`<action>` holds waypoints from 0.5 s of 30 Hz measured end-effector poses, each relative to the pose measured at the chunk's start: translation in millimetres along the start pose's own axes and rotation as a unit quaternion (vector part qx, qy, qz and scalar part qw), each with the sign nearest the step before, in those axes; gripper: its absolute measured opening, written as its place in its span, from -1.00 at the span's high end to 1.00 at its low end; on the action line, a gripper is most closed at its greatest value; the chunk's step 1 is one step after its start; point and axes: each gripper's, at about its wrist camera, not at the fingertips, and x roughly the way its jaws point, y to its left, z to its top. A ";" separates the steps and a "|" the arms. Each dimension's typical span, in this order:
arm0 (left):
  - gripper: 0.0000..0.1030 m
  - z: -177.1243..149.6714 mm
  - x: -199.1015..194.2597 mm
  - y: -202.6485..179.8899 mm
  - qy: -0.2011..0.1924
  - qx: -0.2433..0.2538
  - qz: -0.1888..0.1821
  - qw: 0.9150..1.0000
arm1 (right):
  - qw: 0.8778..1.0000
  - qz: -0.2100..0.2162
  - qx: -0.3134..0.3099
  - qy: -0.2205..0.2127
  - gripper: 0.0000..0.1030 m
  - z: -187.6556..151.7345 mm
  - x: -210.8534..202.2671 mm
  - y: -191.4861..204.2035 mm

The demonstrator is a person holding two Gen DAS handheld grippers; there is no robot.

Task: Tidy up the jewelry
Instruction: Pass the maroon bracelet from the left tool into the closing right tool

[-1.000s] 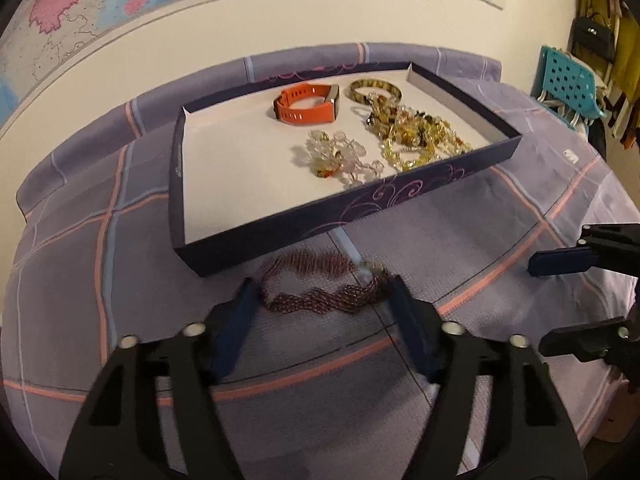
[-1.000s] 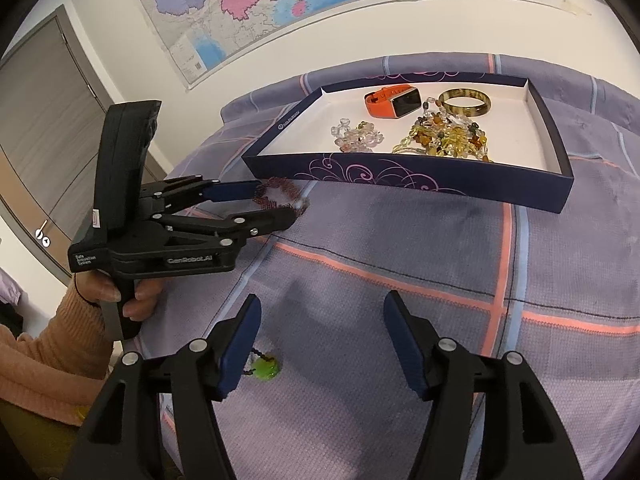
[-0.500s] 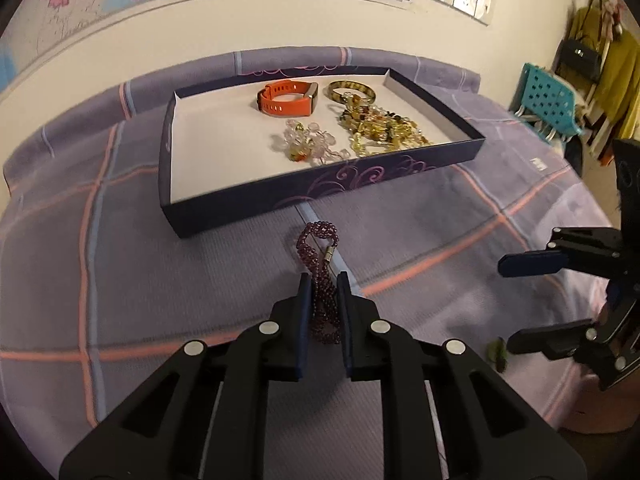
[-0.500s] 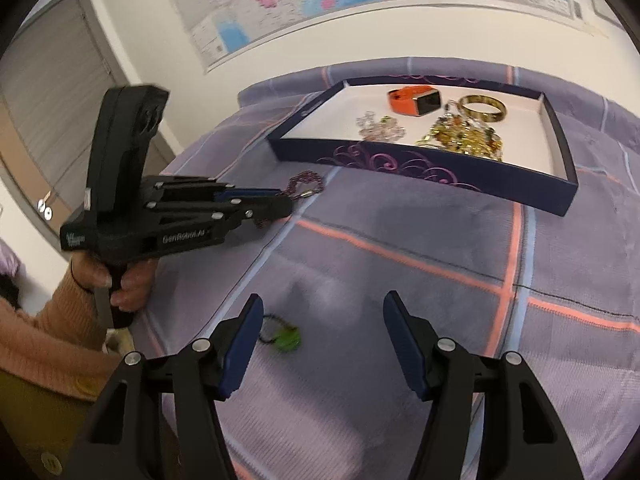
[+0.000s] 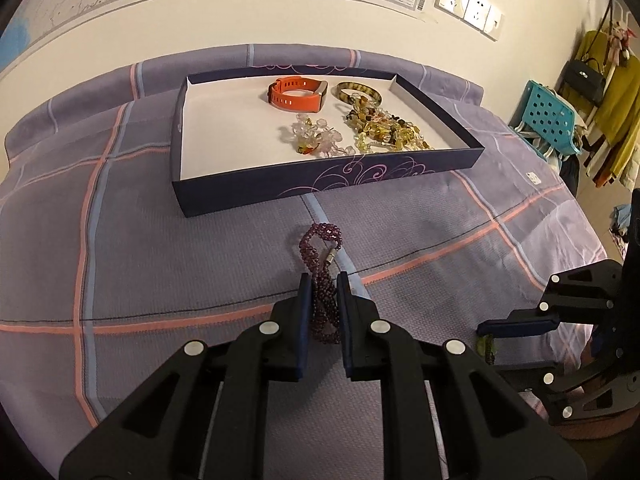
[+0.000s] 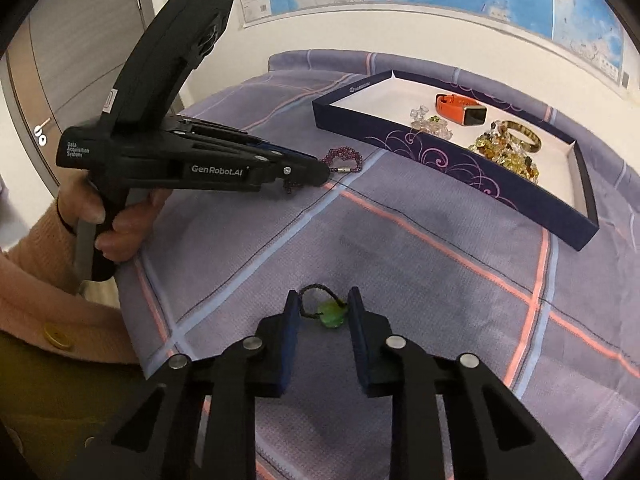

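My left gripper (image 5: 322, 285) is shut on a dark purple beaded bracelet (image 5: 322, 248), which hangs forward over the plaid cloth; it also shows in the right wrist view (image 6: 344, 159) at the left gripper's tip (image 6: 320, 172). My right gripper (image 6: 322, 305) has its jaws partly closed around a green pendant on a dark cord (image 6: 332, 314) lying on the cloth, with a gap still showing on each side. The navy jewelry box (image 5: 320, 188) holds an orange watch band (image 5: 298, 94), a tortoiseshell bangle (image 5: 358, 91), clear beads (image 5: 316, 140) and amber beads (image 5: 384, 128).
The purple plaid cloth (image 5: 140, 264) covers a round table against a wall with a map. A teal chair (image 5: 548, 120) and hanging clothes stand at the far right. The person's hand (image 6: 116, 224) holds the left gripper's handle.
My left gripper closed on the purple bracelet and drew it back from the box. My right gripper moved down over the green pendant and narrowed its jaws around it.
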 end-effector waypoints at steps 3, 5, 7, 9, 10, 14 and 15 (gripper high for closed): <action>0.75 -0.6 -0.5 0.5 -0.001 -0.003 -0.004 1.000 | 1.000 0.004 0.008 -0.002 0.60 0.1 -0.5 -4.0; 0.75 -1.2 -0.5 0.0 -0.001 -0.004 -0.007 1.000 | 1.000 0.009 0.015 -0.004 0.60 0.8 -1.2 -6.4; 0.75 -1.5 -1.3 -1.2 -0.002 -0.005 -0.010 1.000 | 1.000 0.011 0.022 -0.008 0.60 3.0 -1.8 -10.1; 0.75 -1.8 -2.6 -1.7 -0.004 -0.005 -0.012 1.000 | 0.999 0.015 0.035 -0.017 0.60 5.2 -6.1 -16.7; 0.75 -1.5 -3.8 -2.6 -0.005 -0.005 -0.014 1.000 | 0.999 0.015 0.042 -0.022 0.60 6.6 -8.4 -20.1; 0.75 -0.4 -7.1 -5.2 -0.010 -0.003 -0.017 1.000 | 0.998 0.011 0.054 -0.029 0.60 10.7 -12.0 -28.5; 0.75 0.1 -7.6 -5.5 -0.010 -0.004 -0.017 1.000 | 0.998 0.015 0.059 -0.031 0.60 11.5 -12.5 -31.0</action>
